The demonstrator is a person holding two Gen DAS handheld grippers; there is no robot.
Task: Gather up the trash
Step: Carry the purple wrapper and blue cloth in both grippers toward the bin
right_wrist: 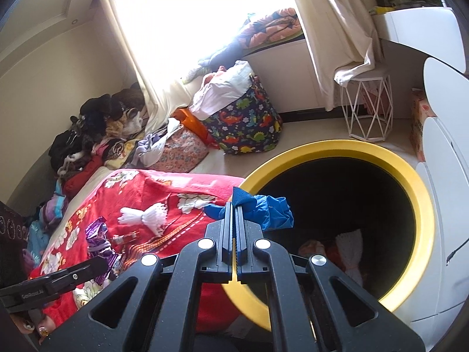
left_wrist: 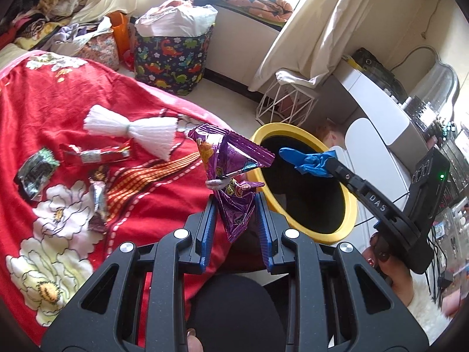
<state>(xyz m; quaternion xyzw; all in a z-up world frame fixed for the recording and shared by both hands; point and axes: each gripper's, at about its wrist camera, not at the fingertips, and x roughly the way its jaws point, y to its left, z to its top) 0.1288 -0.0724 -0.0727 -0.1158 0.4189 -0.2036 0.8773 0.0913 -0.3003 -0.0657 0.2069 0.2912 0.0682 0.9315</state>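
Observation:
My left gripper [left_wrist: 235,205] is shut on a crumpled purple snack wrapper [left_wrist: 231,158], held up over the edge of the red flowered blanket [left_wrist: 152,205] beside the bin. The black bin with a yellow rim [left_wrist: 350,205] stands just to the right. My right gripper [right_wrist: 234,205] is shut on a crumpled blue glove [right_wrist: 272,211], which hangs over the bin's yellow rim [right_wrist: 422,205] and dark opening. Some trash lies inside at the bottom. On the blanket lie a white foam net [left_wrist: 132,129], a red wrapper [left_wrist: 93,155], a dark green wrapper [left_wrist: 35,173] and a silver wrapper [left_wrist: 98,202].
A dinosaur-print basket [left_wrist: 173,58] full of clothes stands on the floor behind the bed. A white wire stool [left_wrist: 281,105] under a curtain and a white desk [left_wrist: 381,111] flank the bin. Piled clothes [right_wrist: 88,135] line the bed's far end.

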